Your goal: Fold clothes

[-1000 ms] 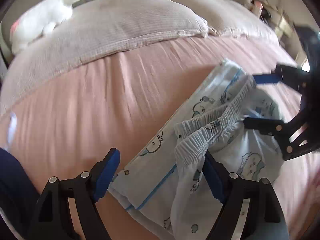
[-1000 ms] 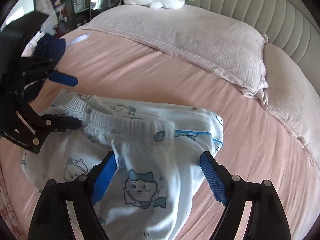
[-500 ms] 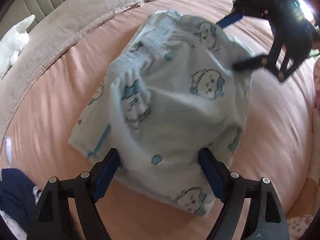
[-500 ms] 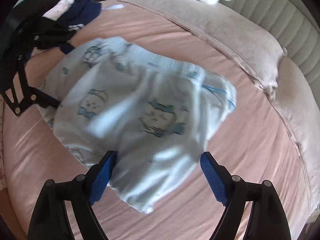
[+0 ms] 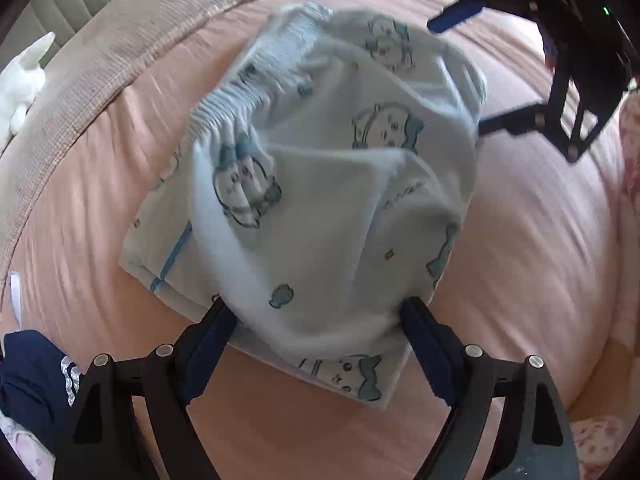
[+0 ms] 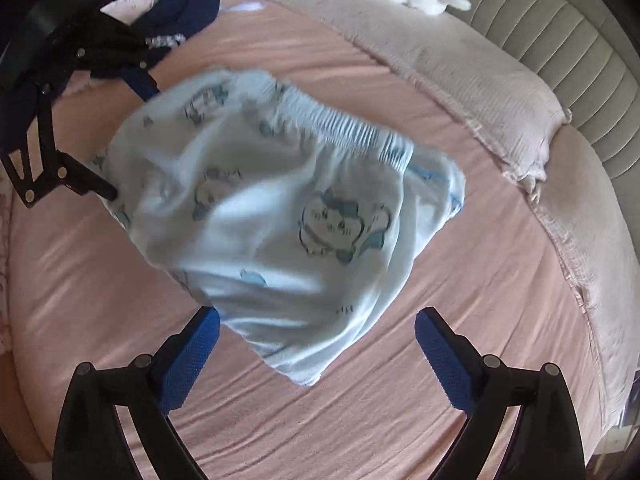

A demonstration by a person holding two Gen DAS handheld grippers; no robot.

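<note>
Left gripper and right gripper, jaws just spread, nothing gripped, straddle opposite ends of the shorts.

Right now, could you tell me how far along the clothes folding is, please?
Done: the printed shorts lie doubled over on a flat folded piece on the pink sheet.

In hand: nothing is gripped; the left gripper and right gripper are open, their jaws having just been opening, the left straddling the shorts' edge.

Left: the navy pile looks unfolded.
</note>
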